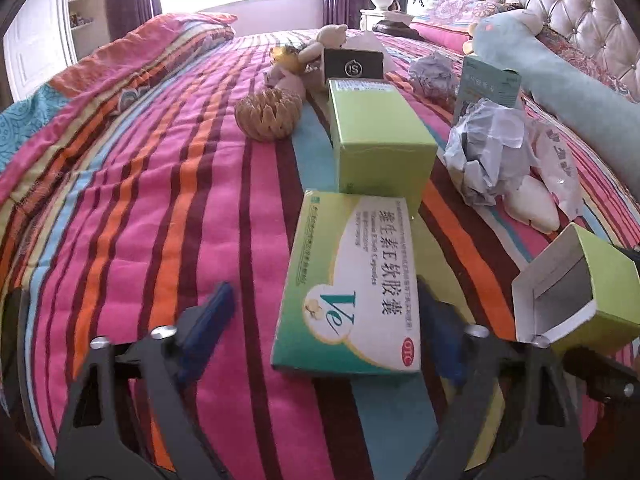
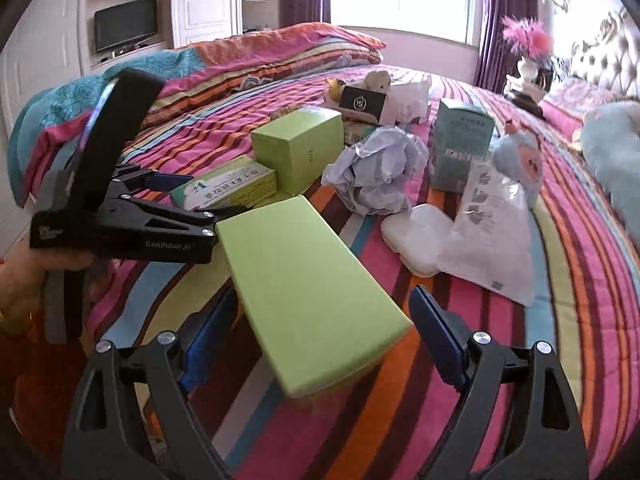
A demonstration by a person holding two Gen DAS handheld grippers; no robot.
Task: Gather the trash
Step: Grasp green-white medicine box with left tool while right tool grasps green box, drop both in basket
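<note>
Trash lies on a striped bedspread (image 1: 140,208). My left gripper (image 1: 324,320) is open, its blue pads either side of a flat green-and-white medicine box (image 1: 352,284); whether the pads touch it I cannot tell. It also shows in the right wrist view (image 2: 224,188), with the left gripper (image 2: 176,196) around it. My right gripper (image 2: 320,328) is open around an empty light green carton (image 2: 308,296), whose open end shows in the left wrist view (image 1: 576,292). Behind lie a green box (image 1: 380,132), crumpled paper (image 1: 488,148) and a plastic wrapper (image 2: 492,236).
A teal box (image 2: 460,140), a black box (image 2: 362,102), a white case (image 2: 416,236), a woven holder (image 1: 268,114) and plush toys (image 2: 520,160) sit on the bed. A folded quilt (image 2: 240,60) lies at the far side. A tufted headboard (image 1: 560,4) stands on the right.
</note>
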